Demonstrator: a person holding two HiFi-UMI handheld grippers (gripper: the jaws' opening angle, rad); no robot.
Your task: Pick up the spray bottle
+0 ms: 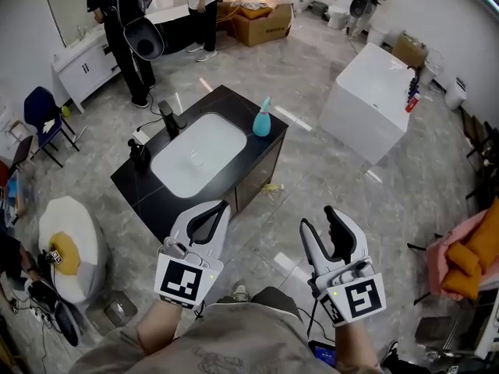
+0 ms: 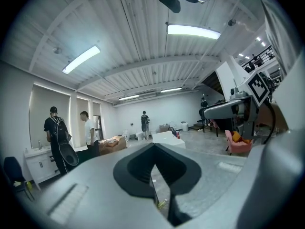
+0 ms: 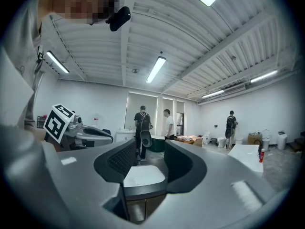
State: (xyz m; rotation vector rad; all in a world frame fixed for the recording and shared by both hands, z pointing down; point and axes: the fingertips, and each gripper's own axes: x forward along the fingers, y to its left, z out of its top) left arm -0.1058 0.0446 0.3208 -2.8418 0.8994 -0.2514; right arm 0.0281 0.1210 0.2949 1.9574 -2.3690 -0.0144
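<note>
Evidently the reach was not yet begun. The left claw was closed on nothing, and the right claw was parted and empty. Both were well apart from the small teal plastic spray bottle, which stood upright at the far right corner of the black worktop, beside the white basin. The next move likely called for carrying the right claw forward to its body.

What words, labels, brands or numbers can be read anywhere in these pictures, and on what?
No text can be read anywhere.
The left claw and right claw carry only black-and-white square patterns, no letters.
On the cardboard box, any print is too small and blurred to read.
On the spray bottle, no label is legible.
</note>
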